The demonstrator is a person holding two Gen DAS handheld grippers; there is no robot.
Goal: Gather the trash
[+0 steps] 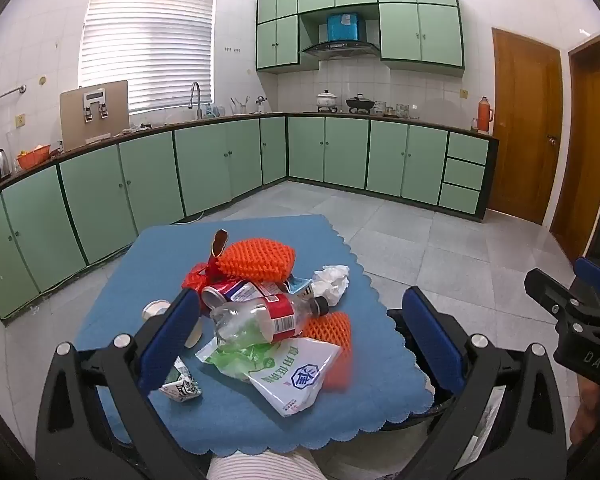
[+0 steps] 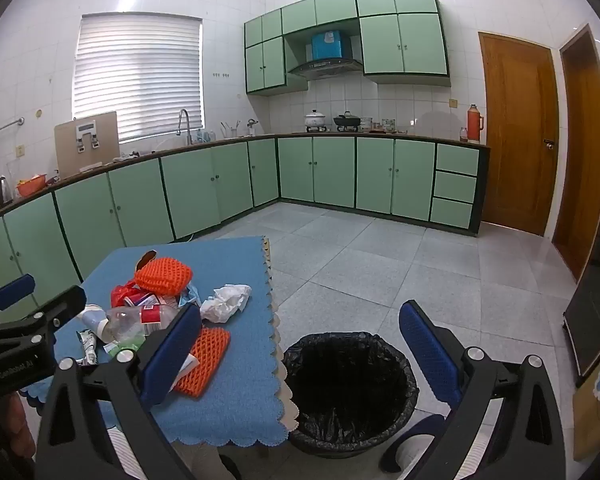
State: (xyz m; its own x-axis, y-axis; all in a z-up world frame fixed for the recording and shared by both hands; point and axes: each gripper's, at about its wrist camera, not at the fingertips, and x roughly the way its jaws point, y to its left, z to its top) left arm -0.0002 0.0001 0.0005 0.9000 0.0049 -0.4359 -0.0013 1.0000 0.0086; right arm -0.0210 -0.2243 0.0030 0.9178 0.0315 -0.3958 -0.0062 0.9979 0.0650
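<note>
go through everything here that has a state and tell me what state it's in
Left gripper: jaws open, holding nothing.
Right gripper: jaws open, holding nothing.
Bin: open, black liner in.
Bottle: on its side, cap on.
Can: on its side.
Tissue: crumpled.
Left door: shut.

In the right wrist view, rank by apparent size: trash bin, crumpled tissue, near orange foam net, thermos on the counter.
1. trash bin
2. near orange foam net
3. crumpled tissue
4. thermos, though it is far away, so it only looks smallest.
</note>
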